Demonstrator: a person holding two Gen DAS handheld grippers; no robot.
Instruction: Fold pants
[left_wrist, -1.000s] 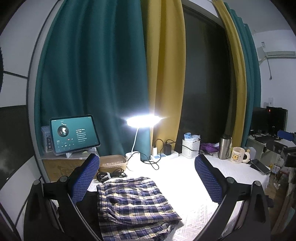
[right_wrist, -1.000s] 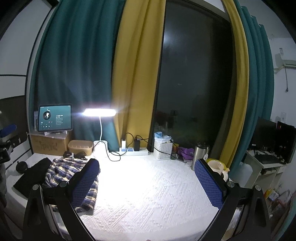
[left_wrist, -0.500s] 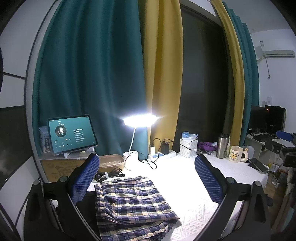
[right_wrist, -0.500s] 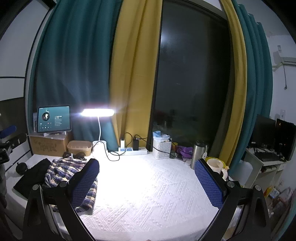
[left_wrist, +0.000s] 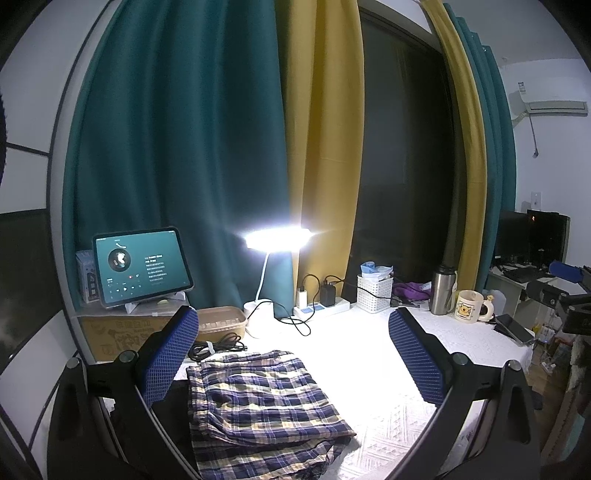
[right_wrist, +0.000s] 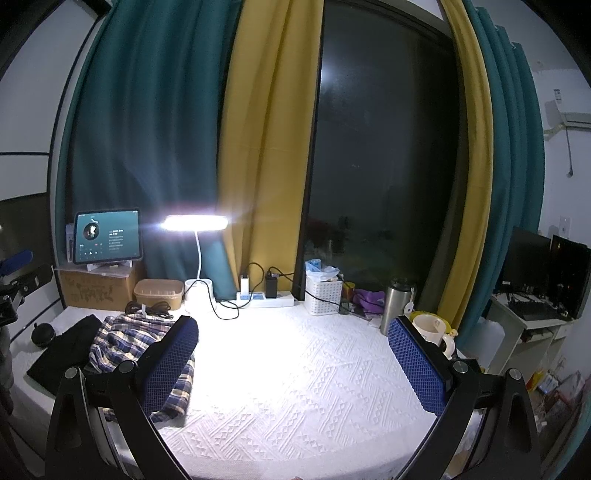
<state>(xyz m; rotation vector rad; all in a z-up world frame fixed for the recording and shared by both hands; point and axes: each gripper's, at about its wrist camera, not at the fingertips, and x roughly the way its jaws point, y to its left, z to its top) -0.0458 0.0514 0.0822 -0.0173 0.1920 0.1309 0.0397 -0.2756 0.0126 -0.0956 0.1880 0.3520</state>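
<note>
Both grippers hang above the table with nothing between their blue pads. The left gripper (left_wrist: 295, 354) is spread wide, empty, and the right gripper (right_wrist: 293, 363) is spread just as wide, also empty.

The table (right_wrist: 295, 387) wears a white textured cloth, and its middle and near side lie bare under the right gripper, a broad stretch running from the pants to the mug (right_wrist: 430, 328) at the right edge. The back edge is crowded: a box (left_wrist: 110, 334) with a tablet (left_wrist: 140, 266) propped on it, a tan tub (left_wrist: 219, 321), the lit lamp (left_wrist: 277, 240), a power strip (left_wrist: 321, 306) with chargers plugged in, a white basket (left_wrist: 375, 293) and a steel flask (left_wrist: 441, 290). A coil of black cable (left_wrist: 218, 345) lies just behind the pants. At the far right edge a phone (left_wrist: 513, 328) rests near the corner.

The pants (left_wrist: 258, 402), plaid in navy, cream and yellow, sit at the left end of the table, folded into a thick, roughly square stack of several layers. The top face is fairly flat; the lower layers poke out unevenly along the near and right sides. A black cloth (right_wrist: 66, 354) lies flat against their left side, partly under them.
</note>
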